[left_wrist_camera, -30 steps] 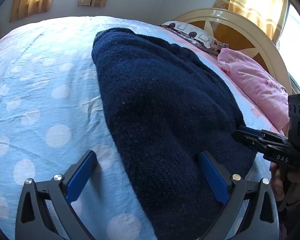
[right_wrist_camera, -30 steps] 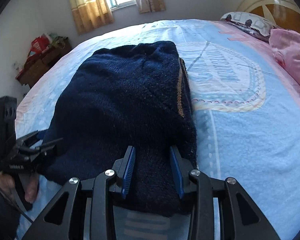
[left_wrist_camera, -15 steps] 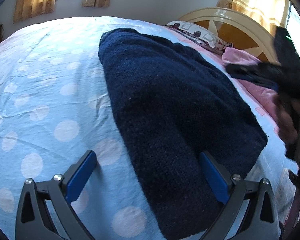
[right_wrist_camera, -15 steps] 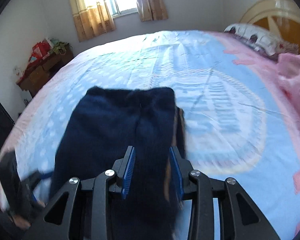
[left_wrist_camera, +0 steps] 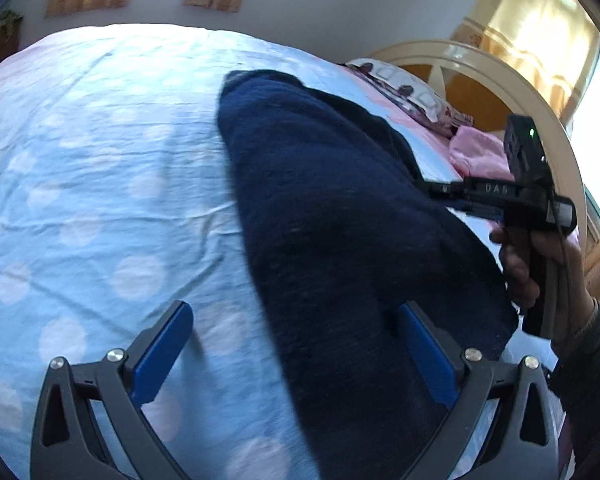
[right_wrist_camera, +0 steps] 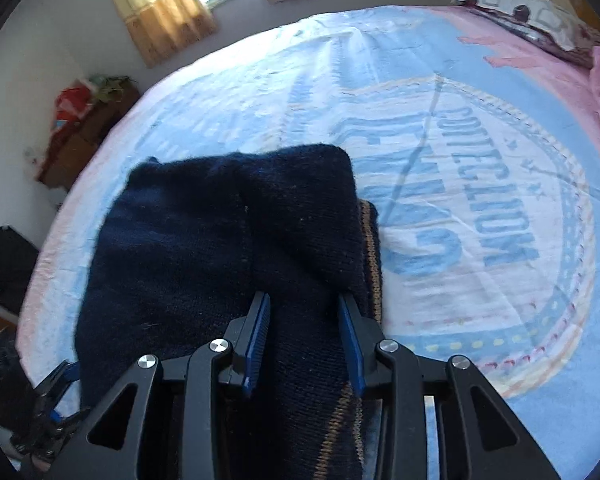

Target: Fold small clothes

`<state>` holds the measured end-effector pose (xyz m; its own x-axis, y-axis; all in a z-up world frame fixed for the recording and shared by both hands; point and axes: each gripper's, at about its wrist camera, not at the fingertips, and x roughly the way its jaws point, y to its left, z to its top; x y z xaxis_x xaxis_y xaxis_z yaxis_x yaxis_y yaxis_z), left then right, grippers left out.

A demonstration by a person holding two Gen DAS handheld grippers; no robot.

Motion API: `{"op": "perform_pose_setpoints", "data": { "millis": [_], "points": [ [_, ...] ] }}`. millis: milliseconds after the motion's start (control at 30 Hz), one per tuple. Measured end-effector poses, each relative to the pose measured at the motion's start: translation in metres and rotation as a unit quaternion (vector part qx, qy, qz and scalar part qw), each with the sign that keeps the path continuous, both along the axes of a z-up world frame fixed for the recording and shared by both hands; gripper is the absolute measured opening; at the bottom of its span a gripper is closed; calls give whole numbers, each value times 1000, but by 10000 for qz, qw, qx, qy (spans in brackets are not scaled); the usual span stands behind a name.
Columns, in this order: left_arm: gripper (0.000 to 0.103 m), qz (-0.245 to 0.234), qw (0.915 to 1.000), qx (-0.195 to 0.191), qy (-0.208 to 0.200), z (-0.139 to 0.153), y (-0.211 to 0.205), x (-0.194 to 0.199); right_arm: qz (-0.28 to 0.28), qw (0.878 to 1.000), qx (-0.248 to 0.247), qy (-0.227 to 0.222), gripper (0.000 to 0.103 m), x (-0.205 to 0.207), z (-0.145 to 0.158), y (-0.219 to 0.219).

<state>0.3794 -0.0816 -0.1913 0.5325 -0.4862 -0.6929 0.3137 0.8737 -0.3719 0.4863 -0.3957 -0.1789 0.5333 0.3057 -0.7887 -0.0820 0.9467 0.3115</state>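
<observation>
A dark navy knit sweater lies folded on the blue polka-dot bedsheet. My left gripper is open wide, its right finger against the sweater's near edge. My right gripper is shut on the sweater's near right edge and lifts it, so a tan-striped hem shows. In the left wrist view the right gripper holds the sweater's right side, held by a hand. The left gripper shows low left in the right wrist view.
A pink pillow and a patterned pillow lie by the cream headboard. A printed blue emblem covers the sheet right of the sweater. A wooden cabinet with clutter stands by the far wall.
My right gripper has lifted the sweater's right edge up from the bed and carried it inward over the pile. My left gripper stays open at the near edge.
</observation>
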Motion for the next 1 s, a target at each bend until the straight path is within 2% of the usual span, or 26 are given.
{"op": "perform_pose_setpoints", "data": {
  "millis": [67, 133, 200, 267, 367, 533, 700, 800, 1000],
  "points": [
    [103, -30, 9998, 179, 13, -2, -7, 2, 9, 9998, 155, -141, 37, -1, 5, -8],
    [103, -93, 9996, 243, 93, -4, -11, 5, -20, 9986, 524, -54, 39, 4, 4, -19],
    [103, -97, 9995, 287, 50, -5, -13, 3, -139, 9979, 635, -33, 56, 6, 1, -25],
    [103, -134, 9992, 371, 17, -7, -16, 1, -161, 9982, 582, -69, 56, 8, 0, -28],
    [103, -136, 9989, 449, -2, -8, -22, 3, -83, 9970, 754, 162, 57, 18, -10, -34],
    [103, -143, 9986, 516, -13, -10, -29, 8, 41, 9910, 1309, 285, 61, 31, -26, -43],
    [103, -160, 9983, 565, -37, -11, -39, 14, 109, 9782, 2045, 348, 62, 43, -39, -56],
    [103, -161, 9982, 582, -41, -12, -41, 12, 309, 9771, 2085, 304, 62, 52, -40, -48],
    [103, -168, 9982, 576, -28, -15, -42, 11, 555, 9813, 1825, 250, 60, 70, -40, -26]
  ]
}}
